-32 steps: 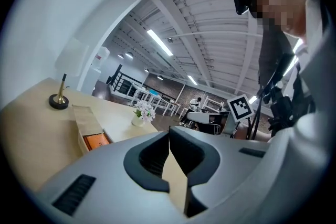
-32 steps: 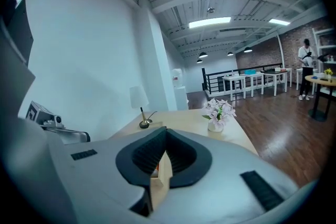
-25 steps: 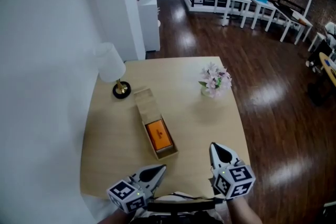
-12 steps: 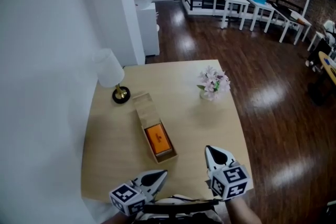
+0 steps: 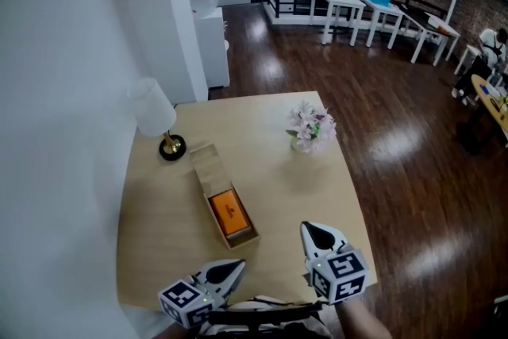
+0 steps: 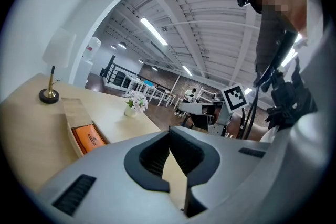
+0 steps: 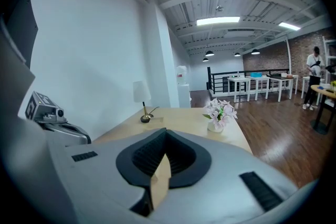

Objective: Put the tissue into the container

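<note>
Here, a pale wooden table (image 5: 270, 131) is standing against a white wall; a long open box (image 5: 206, 163) is lying on it, running away from the person; a white-shaded lamp (image 5: 152, 109) is standing just beyond the box's far end; the left gripper (image 5: 236, 266) and the right gripper (image 5: 312, 230) are hovering over the table's near edge, each with its jaws pressed together on nothing; a small vase of pink flowers (image 5: 311, 125) is sitting well right of the box; the orange tissue pack (image 5: 228, 212) is lying inside the box's near end.
</note>
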A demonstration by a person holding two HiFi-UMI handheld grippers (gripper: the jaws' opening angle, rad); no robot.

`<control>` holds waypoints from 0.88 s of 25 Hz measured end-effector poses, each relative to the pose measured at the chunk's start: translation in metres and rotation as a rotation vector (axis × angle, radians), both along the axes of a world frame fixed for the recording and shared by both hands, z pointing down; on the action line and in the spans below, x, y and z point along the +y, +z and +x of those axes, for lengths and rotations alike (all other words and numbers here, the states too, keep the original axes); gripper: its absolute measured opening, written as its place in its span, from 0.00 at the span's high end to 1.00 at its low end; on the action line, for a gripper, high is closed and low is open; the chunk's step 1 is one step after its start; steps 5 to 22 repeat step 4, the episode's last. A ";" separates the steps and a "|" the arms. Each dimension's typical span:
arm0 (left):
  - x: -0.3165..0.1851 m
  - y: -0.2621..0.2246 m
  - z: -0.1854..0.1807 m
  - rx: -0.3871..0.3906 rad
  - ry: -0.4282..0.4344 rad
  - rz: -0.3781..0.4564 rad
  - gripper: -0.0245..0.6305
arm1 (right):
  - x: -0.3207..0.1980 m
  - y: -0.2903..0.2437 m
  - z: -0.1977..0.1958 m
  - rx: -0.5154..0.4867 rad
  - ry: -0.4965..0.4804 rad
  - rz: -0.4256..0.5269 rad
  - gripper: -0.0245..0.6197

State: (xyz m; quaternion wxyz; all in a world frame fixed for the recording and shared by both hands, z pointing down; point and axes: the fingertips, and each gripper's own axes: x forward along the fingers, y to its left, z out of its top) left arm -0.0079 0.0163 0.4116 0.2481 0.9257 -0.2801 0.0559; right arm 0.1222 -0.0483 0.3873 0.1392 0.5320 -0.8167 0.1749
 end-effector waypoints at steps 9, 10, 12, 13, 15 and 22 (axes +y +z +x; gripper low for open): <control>-0.007 0.002 0.003 0.003 0.013 0.022 0.96 | -0.005 -0.001 0.003 0.006 0.001 0.016 0.96; -0.007 0.002 0.003 0.003 0.013 0.022 0.96 | -0.005 -0.001 0.003 0.006 0.001 0.016 0.96; -0.007 0.002 0.003 0.003 0.013 0.022 0.96 | -0.005 -0.001 0.003 0.006 0.001 0.016 0.96; -0.007 0.002 0.003 0.003 0.013 0.022 0.96 | -0.005 -0.001 0.003 0.006 0.001 0.016 0.96; -0.007 0.002 0.003 0.003 0.013 0.022 0.96 | -0.005 -0.001 0.003 0.006 0.001 0.016 0.96; -0.007 0.002 0.003 0.003 0.013 0.022 0.96 | -0.005 -0.001 0.003 0.006 0.001 0.016 0.96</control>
